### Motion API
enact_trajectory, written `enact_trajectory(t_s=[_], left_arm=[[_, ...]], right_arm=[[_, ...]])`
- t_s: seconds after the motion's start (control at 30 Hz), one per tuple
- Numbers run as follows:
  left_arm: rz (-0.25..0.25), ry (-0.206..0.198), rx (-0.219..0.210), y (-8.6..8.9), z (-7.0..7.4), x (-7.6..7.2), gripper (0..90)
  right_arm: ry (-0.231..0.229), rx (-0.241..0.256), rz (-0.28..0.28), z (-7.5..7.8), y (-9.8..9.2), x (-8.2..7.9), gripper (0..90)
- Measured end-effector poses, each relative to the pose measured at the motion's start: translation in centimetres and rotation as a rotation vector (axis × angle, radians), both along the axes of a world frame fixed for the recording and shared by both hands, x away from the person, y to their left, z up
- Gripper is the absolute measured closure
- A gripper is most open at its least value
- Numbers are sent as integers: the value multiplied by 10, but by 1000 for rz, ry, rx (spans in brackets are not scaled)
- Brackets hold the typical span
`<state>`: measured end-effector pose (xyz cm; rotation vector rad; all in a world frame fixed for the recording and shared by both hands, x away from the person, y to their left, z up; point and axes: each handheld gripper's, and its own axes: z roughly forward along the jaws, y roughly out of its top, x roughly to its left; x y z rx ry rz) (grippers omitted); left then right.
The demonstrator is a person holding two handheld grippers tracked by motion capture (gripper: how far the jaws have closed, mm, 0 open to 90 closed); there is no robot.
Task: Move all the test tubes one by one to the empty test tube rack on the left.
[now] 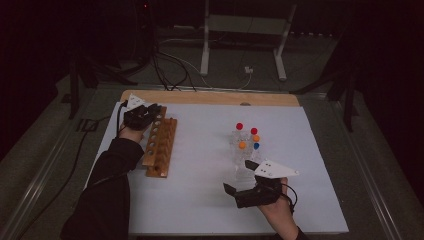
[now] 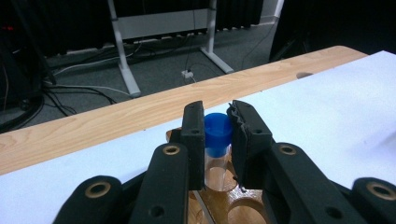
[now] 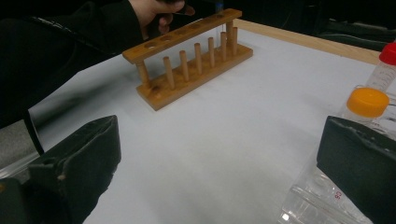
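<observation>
A wooden tube rack [image 1: 161, 142] lies along the left side of the white sheet. My left gripper [image 1: 154, 112] is at the rack's far end. In the left gripper view it [image 2: 217, 119] is shut on a blue-capped clear tube [image 2: 217, 136] that stands upright in a hole of the rack [image 2: 219, 182]. My right gripper [image 1: 239, 176] hovers open near the front right, with nothing between its jaws [image 3: 219, 140]. Just beyond it stands a cluster of clear tubes [image 1: 247, 142] with red, orange and blue caps. An orange-capped tube [image 3: 367, 105] stands beside the right jaw.
A red-capped tube [image 3: 386, 58] stands behind the orange one, and a clear tube [image 3: 317, 200] lies flat by the right jaw. The wooden board's edge [image 1: 210, 97] runs along the back of the sheet. Beyond it are cables and a white stand [image 1: 242, 35] on the floor.
</observation>
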<state>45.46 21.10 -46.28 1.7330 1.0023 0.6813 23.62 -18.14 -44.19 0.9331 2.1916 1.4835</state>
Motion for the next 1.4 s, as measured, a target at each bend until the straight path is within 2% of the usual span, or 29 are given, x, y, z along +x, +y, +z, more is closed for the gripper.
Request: enact_trajectory(t_s=[0.13,0.17,0.2,0.23,0.3,0.4,0.43,0.53,0.57,0.6,0.63,0.67,0.7,0.73,0.77,0.87,0.93,1.0,1.1,1.13,1.17,1.23,1.33,1.4], left_arm=[[-4,15,15,0,3,0,764],[-9,12,16,1,4,-1,712],[-10,3,15,1,5,-2,712],[-5,-5,13,2,8,-4,644],[-16,-9,-7,5,15,-8,637],[-50,-17,-16,7,28,-19,574],[-57,-21,-21,8,32,-22,508],[-98,-29,-53,8,43,-37,474],[-112,-33,-58,7,46,-43,397],[-136,-31,-77,7,49,-49,397],[-163,-27,-90,6,52,-56,335],[-179,-23,-94,6,54,-60,335],[-204,-13,-102,5,55,-65,259],[-226,-5,-104,3,56,-70,259],[-247,6,-102,1,57,-76,172],[-310,26,-87,-5,55,-93,146],[-352,43,-71,-11,53,-105,57],[-381,45,-70,-15,51,-116,18],[-426,46,-68,-20,48,-132,18],[-435,51,-64,-22,47,-137,17],[-440,50,-66,-23,46,-142,17],[-458,46,-60,-25,42,-153,17],[-474,43,-47,-28,37,-166,17],[-485,44,-39,-31,33,-173,18]], right_arm=[[3,7,3,2,-1,0,0],[1,12,2,3,-1,0,0],[1,12,2,3,-1,0,0],[4,14,6,5,-3,1,0],[-1,16,2,5,-3,1,0],[-8,12,-4,8,-6,3,0],[-17,13,-14,12,-10,5,0],[-31,5,-27,17,-15,8,0],[-40,1,-37,21,-19,12,0],[-40,1,-37,21,-19,12,0],[-44,1,-51,25,-26,17,0],[-44,1,-51,25,-26,17,0],[-53,-5,-66,28,-32,21,0],[-53,-5,-66,28,-32,21,0],[-53,-15,-86,29,-37,25,0],[-41,-14,-99,29,-43,31,0],[-33,-24,-117,26,-46,36,0],[-14,-29,-128,22,-50,42,0],[6,-39,-149,17,-53,47,0],[18,-48,-159,12,-55,51,54],[18,-48,-159,12,-55,51,54],[38,-49,-178,7,-57,55,132],[73,-67,-206,-2,-59,60,145],[79,-92,-233,-6,-60,63,161]])
